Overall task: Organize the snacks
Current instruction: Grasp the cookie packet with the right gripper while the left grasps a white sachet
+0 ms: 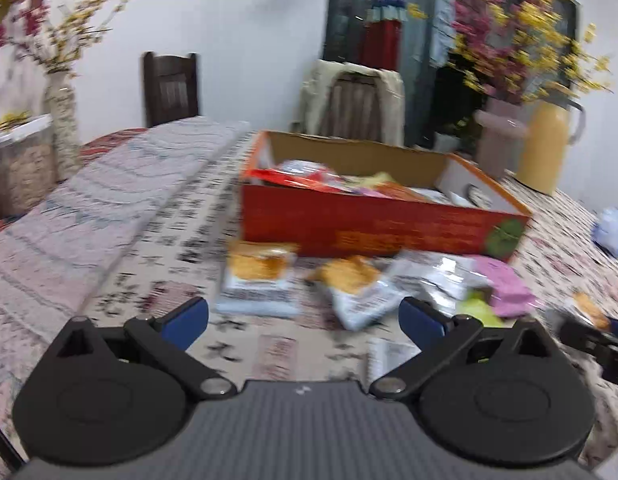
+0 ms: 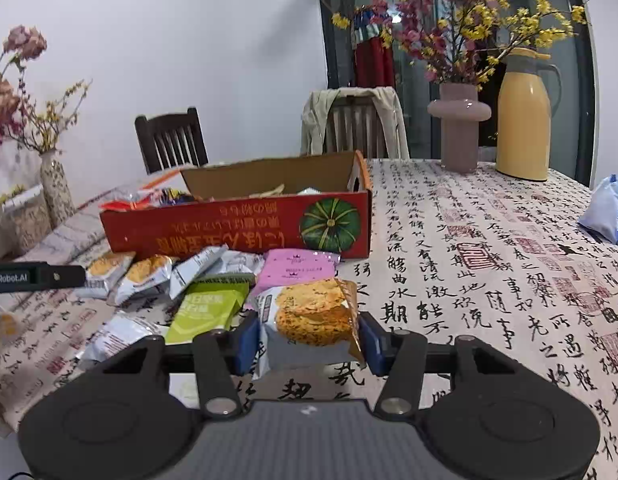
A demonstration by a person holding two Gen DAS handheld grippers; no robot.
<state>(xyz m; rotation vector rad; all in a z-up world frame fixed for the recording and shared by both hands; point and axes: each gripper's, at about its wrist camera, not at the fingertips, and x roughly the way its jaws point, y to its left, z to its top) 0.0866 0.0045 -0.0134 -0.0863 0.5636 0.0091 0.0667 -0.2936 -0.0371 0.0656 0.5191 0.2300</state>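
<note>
Right view only: a cake packet sits between the right gripper's blue pads, both pressing its sides, its lower edge clear of the worktop; sharp calligraphy on the cloth; a pumpkin picture on the box; a blue-white bag far right.
Left view only: blurred throughout; the left gripper has its jaws spread wide with nothing between them; inside the box, mixed packets are visible from above.
Both views: the red box stands behind a loose pile of snacks, with a pink vase and yellow jug at the far right.
Held packet to gripper: centred in the right jaws, upright, picture side facing the camera, just in front of the pile's pink packet.
Pile to left gripper: two cake packets lie just ahead of the open jaws, apart from the pads.
Cross-sight: the left gripper's black tip enters the right view at its left edge.
</note>
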